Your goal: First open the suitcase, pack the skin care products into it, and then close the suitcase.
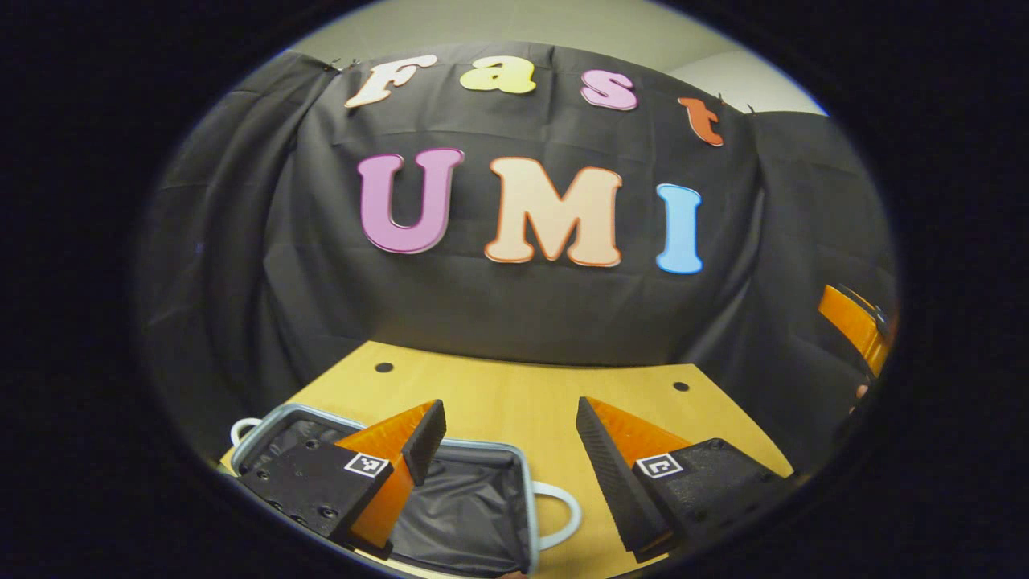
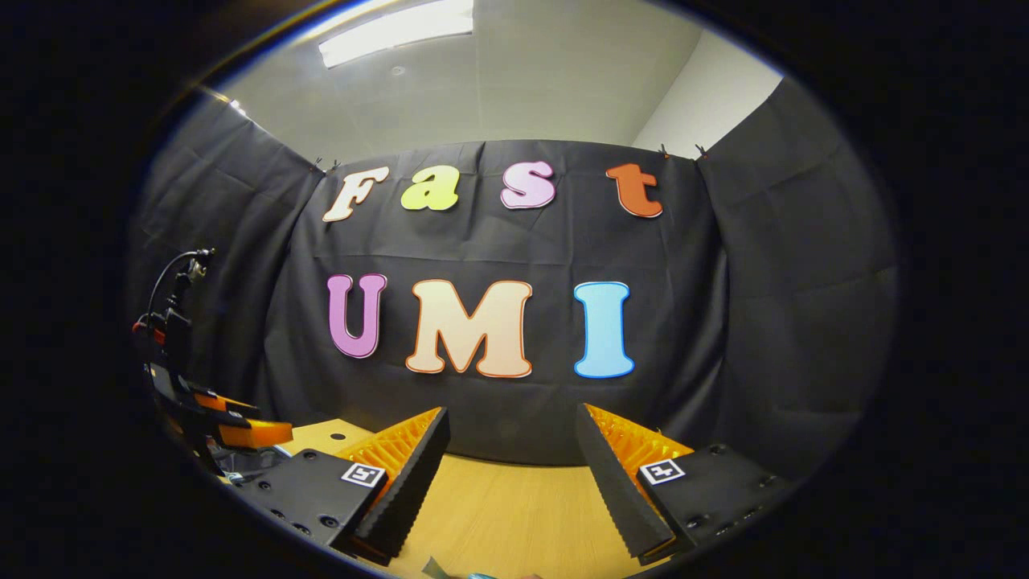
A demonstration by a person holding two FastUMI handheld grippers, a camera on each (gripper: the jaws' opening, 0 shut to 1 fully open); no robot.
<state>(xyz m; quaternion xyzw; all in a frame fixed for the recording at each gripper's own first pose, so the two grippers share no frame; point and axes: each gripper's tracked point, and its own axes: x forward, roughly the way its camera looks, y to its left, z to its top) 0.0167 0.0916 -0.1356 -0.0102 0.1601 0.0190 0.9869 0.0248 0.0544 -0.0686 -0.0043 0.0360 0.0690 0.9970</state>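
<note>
Suitcase (image 1: 450, 498) lies open on table (image 1: 514, 386) at 7 o'clock, lining bare, awaiting products; left gripper (image 1: 510, 438) spread, empty, poised above; right gripper (image 2: 512, 450) likewise gaping; products perhaps at 6 o'clock, unclear.

Apart from the wall letters, no readable text; only small black-and-white square tags, one on each finger mount of the left gripper (image 1: 511, 438) and right gripper (image 2: 512, 450), at about 6 o'clock
</note>
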